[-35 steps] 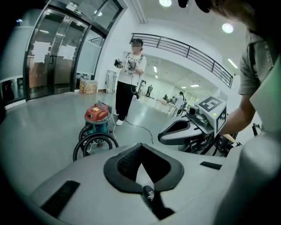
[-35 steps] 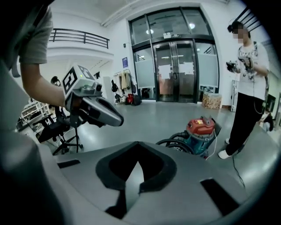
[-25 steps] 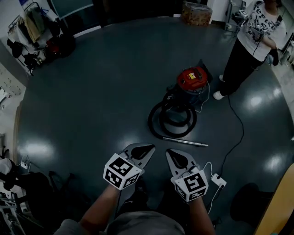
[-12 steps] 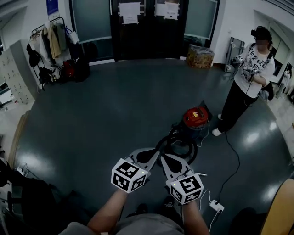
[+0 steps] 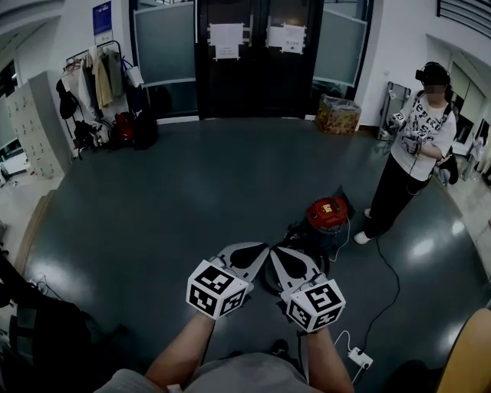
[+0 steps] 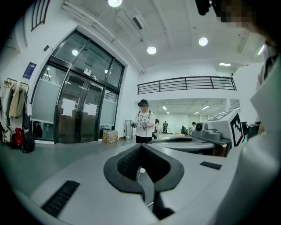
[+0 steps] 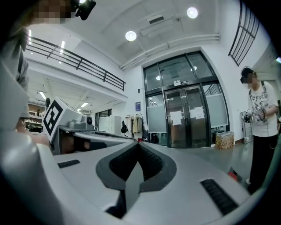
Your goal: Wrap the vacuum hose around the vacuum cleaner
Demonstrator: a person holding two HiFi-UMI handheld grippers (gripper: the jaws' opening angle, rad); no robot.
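Though held up side by side above the floor (image 5: pixel 153 215), grips nothing: left tongs (image 5: pixel 261 249) pressed together, empty; right tongs (image 5: pixel 278 253) just beside, likewise closed, bare. Beyond their tips, partly hidden, lies coiled: black hose (image 5: pixel 298 232), at the base of red vacuum cleaner (image 5: pixel 327 214). Stands farther right: person (image 5: pixel 414 153).

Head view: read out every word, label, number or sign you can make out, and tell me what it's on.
Nothing here is legible.
Paper sheets on the doors: print too small.
Blue sign left of them: too small.
Vacuum cleaner lid label: blurred.
Person's shirt print: unreadable.
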